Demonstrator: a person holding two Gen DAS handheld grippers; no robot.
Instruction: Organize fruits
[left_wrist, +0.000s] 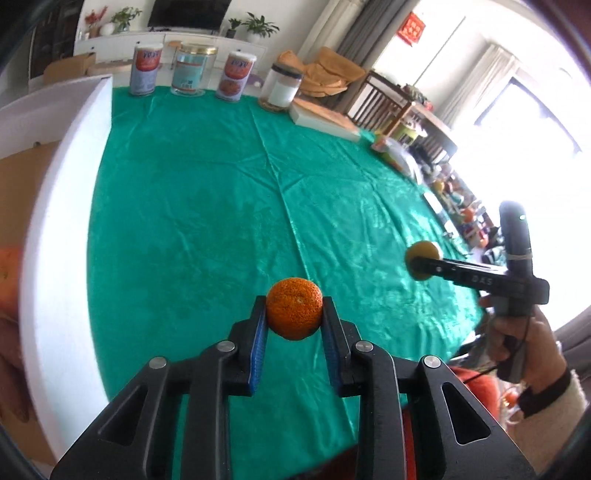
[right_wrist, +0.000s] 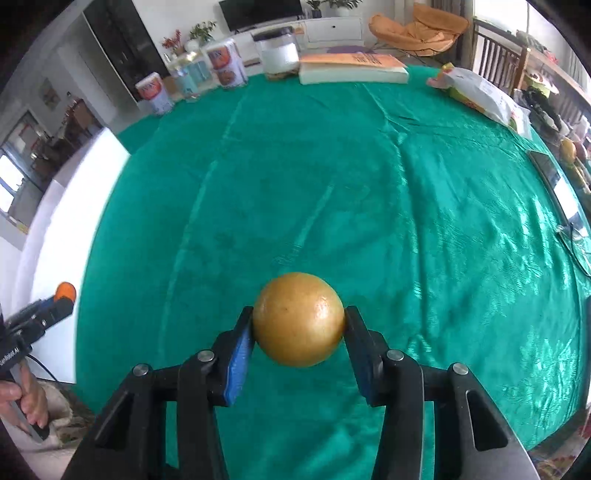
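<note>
The left gripper (left_wrist: 294, 314) pinches a bumpy orange (left_wrist: 294, 308) above the green tablecloth (left_wrist: 192, 206). The right gripper (right_wrist: 298, 325) pinches a smooth yellow fruit (right_wrist: 298, 319). Only the right view shows a white bag (right_wrist: 487, 96); the fruit's kind is unclear.

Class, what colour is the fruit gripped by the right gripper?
Golden yellow fruit, held by the right gripper; clearest in the right wrist view.

Orange mandarin (left_wrist: 294, 309) (dimpled), yellow fruit (right_wrist: 298, 319), green cloth (right_wrist: 332, 166).

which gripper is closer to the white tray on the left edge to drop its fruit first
Left. The left gripper holds the orange right beside the white tray, while the right gripper, holding the yellow fruit, is farther across the green cloth.
</note>
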